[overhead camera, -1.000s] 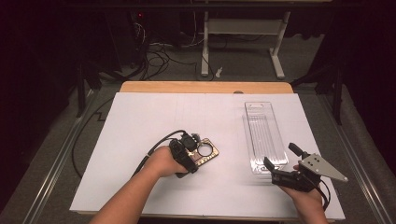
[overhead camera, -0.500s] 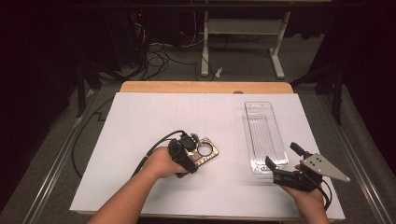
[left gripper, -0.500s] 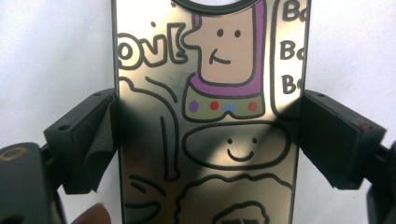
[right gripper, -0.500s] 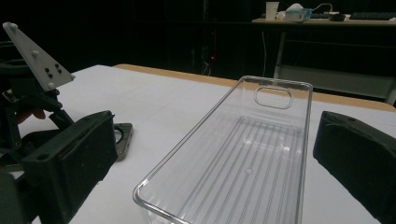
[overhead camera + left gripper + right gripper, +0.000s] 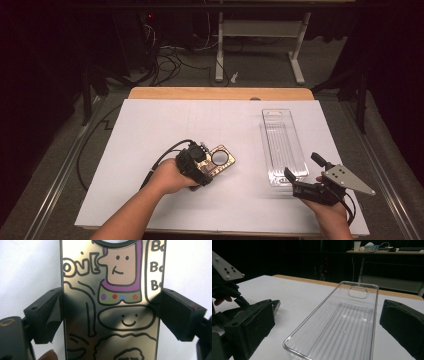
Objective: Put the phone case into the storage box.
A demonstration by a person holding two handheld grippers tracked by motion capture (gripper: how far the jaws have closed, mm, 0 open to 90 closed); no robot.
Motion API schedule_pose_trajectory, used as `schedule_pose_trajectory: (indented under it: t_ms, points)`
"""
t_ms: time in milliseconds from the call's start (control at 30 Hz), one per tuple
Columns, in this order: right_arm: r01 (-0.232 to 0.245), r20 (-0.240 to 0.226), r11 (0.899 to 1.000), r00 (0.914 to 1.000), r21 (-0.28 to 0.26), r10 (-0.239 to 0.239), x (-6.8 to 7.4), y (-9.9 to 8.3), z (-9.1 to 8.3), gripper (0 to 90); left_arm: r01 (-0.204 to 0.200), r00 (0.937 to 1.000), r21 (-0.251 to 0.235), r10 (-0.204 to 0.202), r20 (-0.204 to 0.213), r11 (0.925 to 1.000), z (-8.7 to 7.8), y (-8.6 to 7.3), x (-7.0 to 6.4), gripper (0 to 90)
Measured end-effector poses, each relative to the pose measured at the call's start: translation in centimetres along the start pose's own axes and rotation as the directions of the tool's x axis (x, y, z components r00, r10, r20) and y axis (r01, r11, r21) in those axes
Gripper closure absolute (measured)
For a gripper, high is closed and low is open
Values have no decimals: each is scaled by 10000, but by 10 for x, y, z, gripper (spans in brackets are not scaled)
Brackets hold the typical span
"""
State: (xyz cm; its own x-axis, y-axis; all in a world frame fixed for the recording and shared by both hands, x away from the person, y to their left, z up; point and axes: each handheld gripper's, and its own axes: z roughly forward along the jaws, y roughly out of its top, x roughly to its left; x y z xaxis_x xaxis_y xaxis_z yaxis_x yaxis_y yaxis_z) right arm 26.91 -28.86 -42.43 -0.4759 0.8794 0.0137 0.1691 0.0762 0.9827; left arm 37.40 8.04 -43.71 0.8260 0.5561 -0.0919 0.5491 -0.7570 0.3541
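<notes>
**Cartoon card clamped on the left, clear tray between open jaws on the right**

The clear plastic tray (image 5: 283, 146) lies lengthwise on the right half of the white worktop (image 5: 150, 130), its hang-hole end pointing away from the person. Nothing lies in it: the right gripper view looks through its ribbed floor to the white surface beneath.

The left hand-held gripper (image 5: 196, 165) sits near the middle of the worktop and grips a shiny gold card (image 5: 112, 302) printed with cartoon figures. In the left gripper view both jaws press against the card's two long edges. The card lies flat, with a round hole at its far end.

The right hand-held gripper (image 5: 305, 172) stands open at the tray's near end, a jaw on either side of it and neither one clearly touching.

The left gripper view cuts the card off at top and bottom, and its lettering is only partly readable. In the high view the hand covers the card's near end. The tray's near wall runs off the bottom of the right gripper view.

Broad bare worktop lies to the left and beyond the card. The tray sits nearer the right edge, and a strip of bare wood (image 5: 220, 93) shows along the far edge.
</notes>
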Motion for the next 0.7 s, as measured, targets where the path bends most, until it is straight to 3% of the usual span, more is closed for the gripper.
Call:
schedule_pose_trajectory:
  t_ms: [233,267,533,567,600,667,700]
  points:
    - [27,-9,10000,10000,10,-27,0,0,0,2,103,9999,-728,-102,16,9973,-8,-14,1,133]
    - [36,-13,10000,10000,5,-36,0,0,0,2,161,9999,-1031,-157,48,9945,-11,-20,2,133]
    - [80,-15,10000,10000,28,-80,1,0,1,3,209,9998,-1732,-198,86,9847,-17,-38,3,133]
    - [92,-15,10000,10000,28,-92,1,0,1,2,243,9997,-1879,-230,92,9819,-18,-41,3,133]
    - [90,-17,10000,10000,26,-90,1,0,1,2,407,9990,-2204,-352,285,9746,-18,-47,5,133]
    - [86,-14,10000,10000,26,-86,2,0,1,3,459,9986,-2372,-384,359,9704,-19,-50,5,133]
    - [84,-13,10000,10000,31,-84,2,0,1,3,498,9985,-2651,-422,342,9629,-20,-55,6,133]
